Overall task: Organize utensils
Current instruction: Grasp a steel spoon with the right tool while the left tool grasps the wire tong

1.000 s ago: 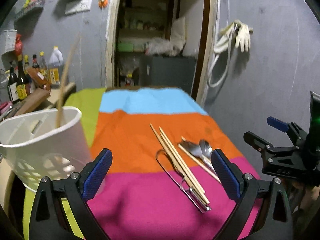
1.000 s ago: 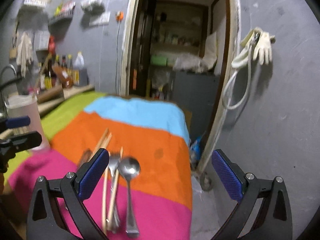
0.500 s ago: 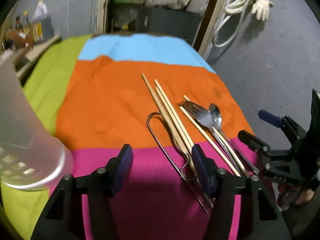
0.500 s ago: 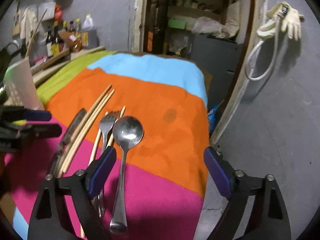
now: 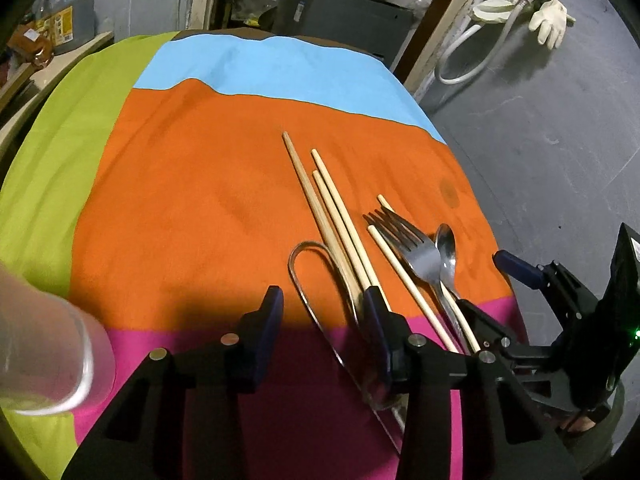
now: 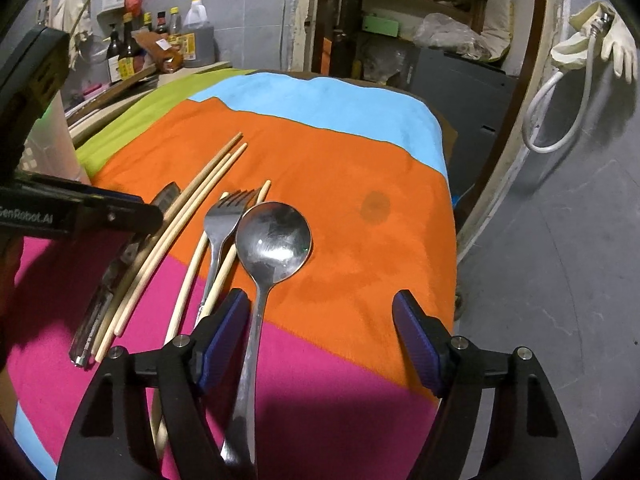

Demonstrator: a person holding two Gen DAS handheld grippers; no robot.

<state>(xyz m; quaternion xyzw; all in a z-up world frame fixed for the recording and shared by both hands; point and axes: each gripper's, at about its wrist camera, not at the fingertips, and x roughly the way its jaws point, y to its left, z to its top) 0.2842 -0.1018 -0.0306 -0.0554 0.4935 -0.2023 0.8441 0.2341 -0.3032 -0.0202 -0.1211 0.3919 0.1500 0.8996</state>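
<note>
Striped orange, pink and blue cloth [image 5: 192,208] on table, left gripper [image 5: 324,320] tilted down, jaws just closing, half open, empty beside wooden chopsticks [image 5: 332,216], right gripper [image 6: 320,332] angled down, jaws narrowing, wide around steel spoon [image 6: 272,240] handle, steel fork [image 6: 220,224] alongside.

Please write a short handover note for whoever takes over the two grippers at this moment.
Left gripper: jaws have just been closing, nothing clamped; its right pad sits by the wire tongs and three chopsticks.
Right gripper: jaws have been narrowing, open, straddling the spoon handle, not gripping.
Fork and two more chopsticks lie left of the spoon on the striped cloth.
White holder stands at the left edge.
Done: no utensil on the cloth is lifted yet.
Left: pick up every piece and move it to the holder.
</note>
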